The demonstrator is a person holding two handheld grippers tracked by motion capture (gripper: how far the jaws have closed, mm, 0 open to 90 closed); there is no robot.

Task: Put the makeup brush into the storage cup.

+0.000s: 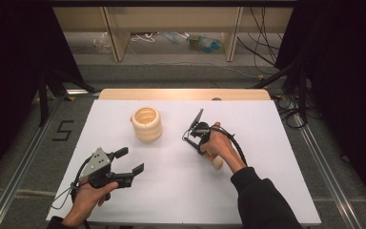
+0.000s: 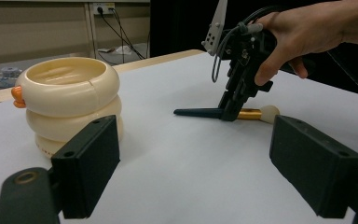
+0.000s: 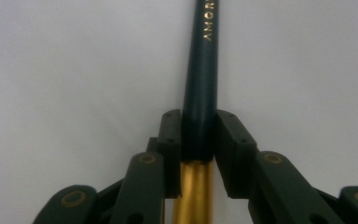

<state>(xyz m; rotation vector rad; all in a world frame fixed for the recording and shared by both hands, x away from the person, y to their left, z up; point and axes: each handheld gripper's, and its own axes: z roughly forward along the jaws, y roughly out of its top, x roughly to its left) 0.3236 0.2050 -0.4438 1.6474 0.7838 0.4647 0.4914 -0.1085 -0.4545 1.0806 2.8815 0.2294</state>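
right hand-held gripper [image 3: 199, 140] clamping brush [image 3: 201, 84]

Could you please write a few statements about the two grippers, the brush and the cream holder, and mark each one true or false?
1. The right gripper is closed on the brush. True.
2. The left gripper holds the cream ringed holder. False: its jaws are open with nothing between them, apart from the holder.
3. The brush has a dark handle and a gold ferrule. True.
4. The brush stands inside the holder. False: it lies low over the white table, beside the holder.
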